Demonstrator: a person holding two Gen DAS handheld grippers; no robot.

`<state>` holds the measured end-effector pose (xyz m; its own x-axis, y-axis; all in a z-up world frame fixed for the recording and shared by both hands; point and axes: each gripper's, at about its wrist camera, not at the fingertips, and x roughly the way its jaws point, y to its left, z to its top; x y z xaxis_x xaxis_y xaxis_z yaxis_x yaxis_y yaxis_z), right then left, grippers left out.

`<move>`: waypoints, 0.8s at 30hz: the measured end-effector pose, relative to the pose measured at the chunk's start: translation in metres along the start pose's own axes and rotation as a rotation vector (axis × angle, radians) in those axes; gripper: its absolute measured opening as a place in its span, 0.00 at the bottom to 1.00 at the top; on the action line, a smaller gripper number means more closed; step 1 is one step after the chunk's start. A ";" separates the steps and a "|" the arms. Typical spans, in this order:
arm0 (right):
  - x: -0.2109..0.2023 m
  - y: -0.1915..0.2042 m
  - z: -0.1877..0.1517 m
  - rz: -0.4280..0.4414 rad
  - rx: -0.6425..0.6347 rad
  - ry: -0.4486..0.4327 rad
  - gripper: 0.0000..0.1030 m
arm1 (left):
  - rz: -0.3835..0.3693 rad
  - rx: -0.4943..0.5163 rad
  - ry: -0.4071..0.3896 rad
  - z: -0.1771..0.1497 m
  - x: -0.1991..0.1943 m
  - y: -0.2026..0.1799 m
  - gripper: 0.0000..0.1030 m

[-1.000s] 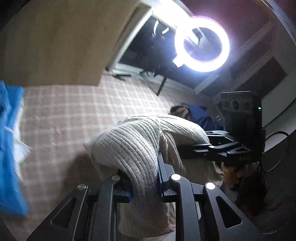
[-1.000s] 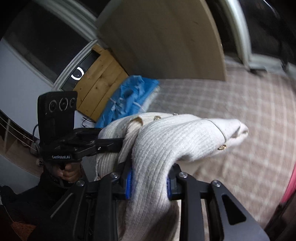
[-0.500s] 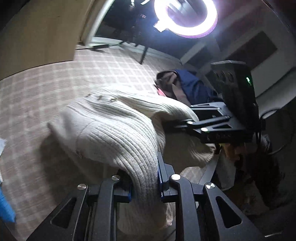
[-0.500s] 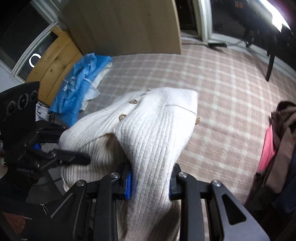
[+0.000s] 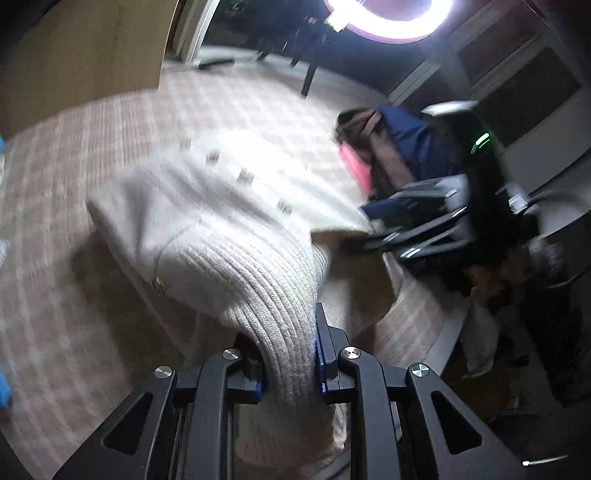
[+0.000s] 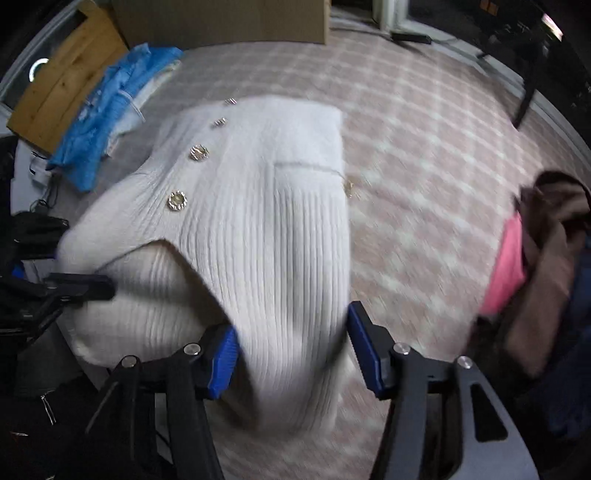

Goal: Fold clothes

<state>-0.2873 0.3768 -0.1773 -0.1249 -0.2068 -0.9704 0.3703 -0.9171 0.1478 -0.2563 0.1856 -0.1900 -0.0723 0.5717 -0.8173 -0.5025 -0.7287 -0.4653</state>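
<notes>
Worktop, pink checked cover. Cream ribbed cardigan, gold buttons, spread over it. Left hand-held gripper: clenched on the cardigan's near ribbed edge. Right hand-held gripper: released, pads either side of the knit. Blue garment, far left.

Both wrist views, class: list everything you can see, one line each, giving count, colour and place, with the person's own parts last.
Knit cardigan: one, cream, gold buttons, draped over the checked cover.
Checked cover: one, pink and white, spread under everything.
Blue garment: one, crumpled at the cover's far left edge.
Clothes pile: one heap, brown, pink and navy, right side.
Wooden board: one, light brown, behind the blue garment.
Ring light: one, white, overhead.
Left gripper: black with blue pads, clamped on the cardigan.
Right gripper: black with blue pads, spread wide, cardigan between them.
</notes>
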 end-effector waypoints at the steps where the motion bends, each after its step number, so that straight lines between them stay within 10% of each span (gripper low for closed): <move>1: -0.005 -0.002 -0.004 -0.014 0.000 -0.009 0.53 | 0.005 -0.007 -0.003 -0.006 -0.001 0.002 0.18; 10: -0.069 0.069 -0.011 -0.046 -0.131 -0.171 0.53 | 0.040 -0.070 -0.053 -0.060 -0.033 0.022 0.27; 15: -0.047 0.129 -0.008 0.023 -0.216 -0.104 0.59 | 0.060 -0.105 -0.082 -0.091 -0.051 0.033 0.30; 24: 0.055 0.200 -0.014 -0.157 -0.387 0.083 0.59 | 0.064 -0.165 -0.120 -0.120 -0.066 0.066 0.30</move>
<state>-0.2069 0.1867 -0.2033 -0.1383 -0.0320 -0.9899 0.6730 -0.7363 -0.0702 -0.1812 0.0545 -0.2072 -0.2070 0.5556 -0.8052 -0.3459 -0.8115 -0.4710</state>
